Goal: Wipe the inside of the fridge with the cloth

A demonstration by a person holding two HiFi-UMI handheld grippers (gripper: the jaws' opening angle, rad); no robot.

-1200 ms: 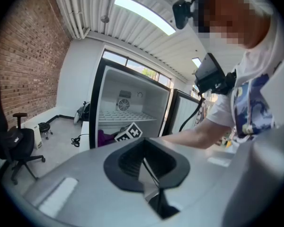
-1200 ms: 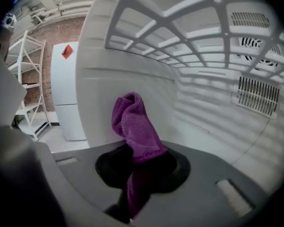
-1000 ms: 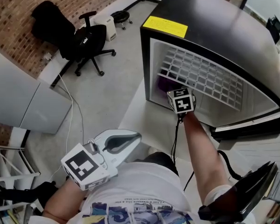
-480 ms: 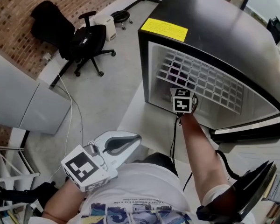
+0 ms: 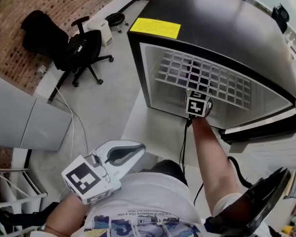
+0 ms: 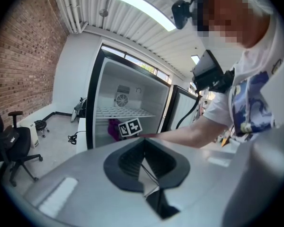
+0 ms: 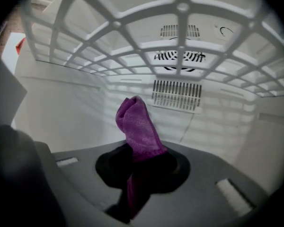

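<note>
The black fridge stands open, with a white wire shelf across its white inside. My right gripper reaches in under that shelf and is shut on the purple cloth, which sticks up from the jaws in front of the back-wall vents. In the head view only its marker cube shows at the opening, with a bit of the purple cloth behind the shelf bars. My left gripper hangs by the person's torso, away from the fridge, shut and holding nothing.
The fridge sits on a white counter, and its door is swung open to the right. A black cable runs down the counter front. A black office chair stands on the floor to the left by a brick wall.
The right gripper has carried the cloth rightward and deeper along the inside of the fridge, under the shelf. The left gripper has stayed where it was.
</note>
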